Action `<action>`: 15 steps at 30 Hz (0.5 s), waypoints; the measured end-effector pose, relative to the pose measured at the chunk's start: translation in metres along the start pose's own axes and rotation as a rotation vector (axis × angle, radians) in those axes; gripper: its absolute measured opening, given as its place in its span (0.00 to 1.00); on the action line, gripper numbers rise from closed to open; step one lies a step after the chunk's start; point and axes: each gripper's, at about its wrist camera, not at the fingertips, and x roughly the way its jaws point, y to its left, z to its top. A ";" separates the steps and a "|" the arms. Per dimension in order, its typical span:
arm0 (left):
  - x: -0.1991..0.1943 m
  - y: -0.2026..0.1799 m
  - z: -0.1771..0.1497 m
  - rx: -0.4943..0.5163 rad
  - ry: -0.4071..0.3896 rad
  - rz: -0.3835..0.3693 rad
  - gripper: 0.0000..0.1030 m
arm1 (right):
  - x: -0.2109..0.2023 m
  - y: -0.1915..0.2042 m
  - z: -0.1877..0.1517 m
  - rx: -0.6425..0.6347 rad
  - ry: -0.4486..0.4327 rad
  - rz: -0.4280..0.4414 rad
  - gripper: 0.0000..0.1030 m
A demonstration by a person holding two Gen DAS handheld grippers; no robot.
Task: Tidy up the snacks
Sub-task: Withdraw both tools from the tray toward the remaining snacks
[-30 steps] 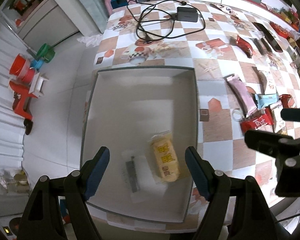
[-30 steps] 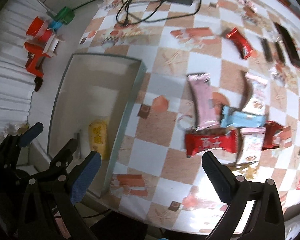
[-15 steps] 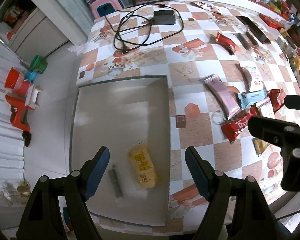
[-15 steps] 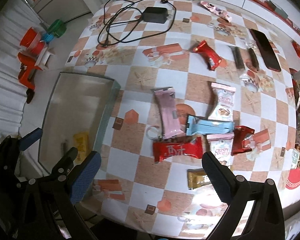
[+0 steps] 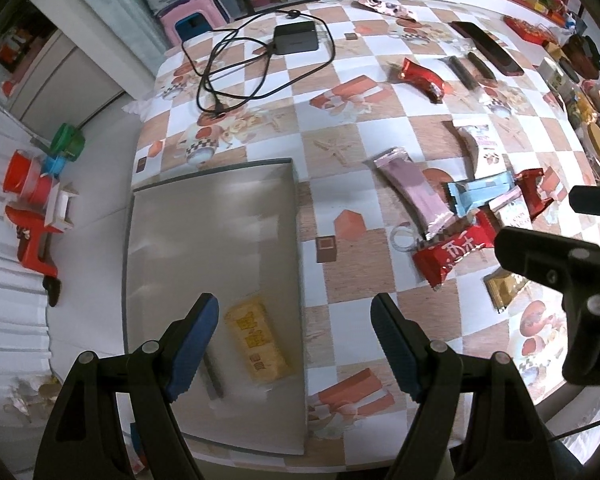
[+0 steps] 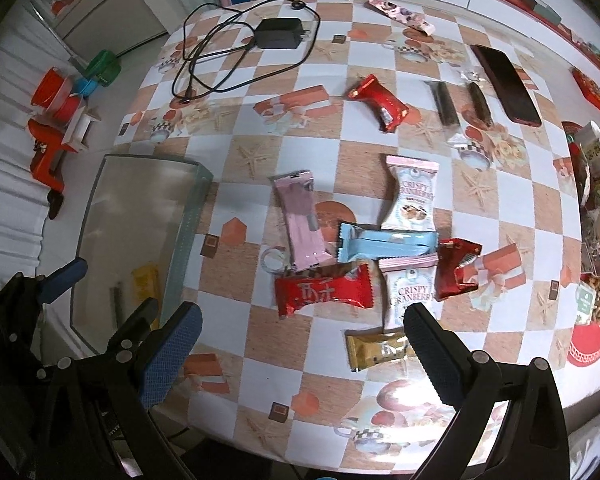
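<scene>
Tablecloth checkered, snack-strewn; white floor beside; both grippers' jaws spread, empty.

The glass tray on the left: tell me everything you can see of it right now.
The glass tray is a shallow rectangular box with clear, greenish-edged walls and a frosted grey floor. It sits flat at the table's left edge on the checkered cloth. Inside, near the front, lie a yellow snack pack and a thin dark bar; the rest is bare.
</scene>
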 end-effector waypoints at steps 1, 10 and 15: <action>0.000 -0.002 0.000 0.004 0.000 0.000 0.79 | 0.000 -0.002 -0.001 0.004 0.001 -0.001 0.98; 0.005 -0.018 0.006 0.039 0.018 -0.013 0.79 | 0.002 -0.023 -0.005 0.047 0.012 -0.002 0.98; 0.021 -0.023 0.007 0.024 0.089 -0.060 0.79 | 0.016 -0.052 -0.014 0.131 0.062 -0.005 0.98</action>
